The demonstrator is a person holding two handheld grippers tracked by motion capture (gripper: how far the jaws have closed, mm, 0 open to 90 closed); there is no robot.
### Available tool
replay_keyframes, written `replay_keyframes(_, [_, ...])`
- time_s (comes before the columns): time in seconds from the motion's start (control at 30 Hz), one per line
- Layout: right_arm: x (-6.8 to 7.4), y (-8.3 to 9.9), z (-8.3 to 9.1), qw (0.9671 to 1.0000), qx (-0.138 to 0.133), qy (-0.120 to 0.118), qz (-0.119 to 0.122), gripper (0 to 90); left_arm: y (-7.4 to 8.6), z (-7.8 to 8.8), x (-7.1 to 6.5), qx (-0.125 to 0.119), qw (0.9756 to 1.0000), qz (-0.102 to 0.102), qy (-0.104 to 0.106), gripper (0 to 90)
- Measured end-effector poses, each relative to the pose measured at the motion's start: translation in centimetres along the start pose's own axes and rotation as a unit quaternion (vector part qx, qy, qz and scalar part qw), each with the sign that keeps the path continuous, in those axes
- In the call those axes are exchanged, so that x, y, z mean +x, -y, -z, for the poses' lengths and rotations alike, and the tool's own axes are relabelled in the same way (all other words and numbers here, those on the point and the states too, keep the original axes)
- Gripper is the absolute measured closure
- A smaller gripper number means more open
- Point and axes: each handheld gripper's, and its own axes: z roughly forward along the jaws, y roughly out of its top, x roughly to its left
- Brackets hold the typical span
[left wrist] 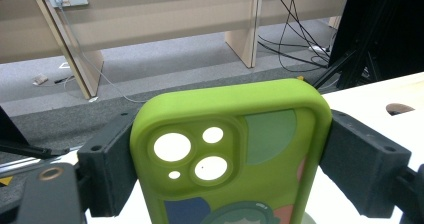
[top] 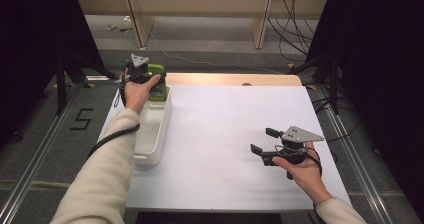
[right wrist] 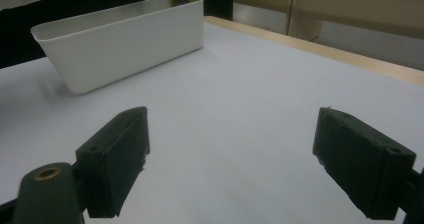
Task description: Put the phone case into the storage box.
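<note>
Counted on the table: one white bin, one green phone case. Two hand-held grippers present: left gripper, right gripper. Two hands noted, one per gripper. One white table surface.

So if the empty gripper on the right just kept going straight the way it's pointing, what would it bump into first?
Probably the white bin. The right gripper, jaws open, points across bare white table toward the bin's long side; depth is hard to judge.

Left hand-held gripper clamps green phone case (camera cutouts up), upright; floor cables beyond.
</note>
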Motion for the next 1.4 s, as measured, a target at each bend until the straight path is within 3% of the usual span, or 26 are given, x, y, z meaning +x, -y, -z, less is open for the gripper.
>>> replay_keyframes(1.4, [0.0,0.1,-0.1,1.0,0.003,-0.003,-0.002,16.0,1.2,-0.8,0.0,0.017,0.9998,0.009,-0.002,15.7])
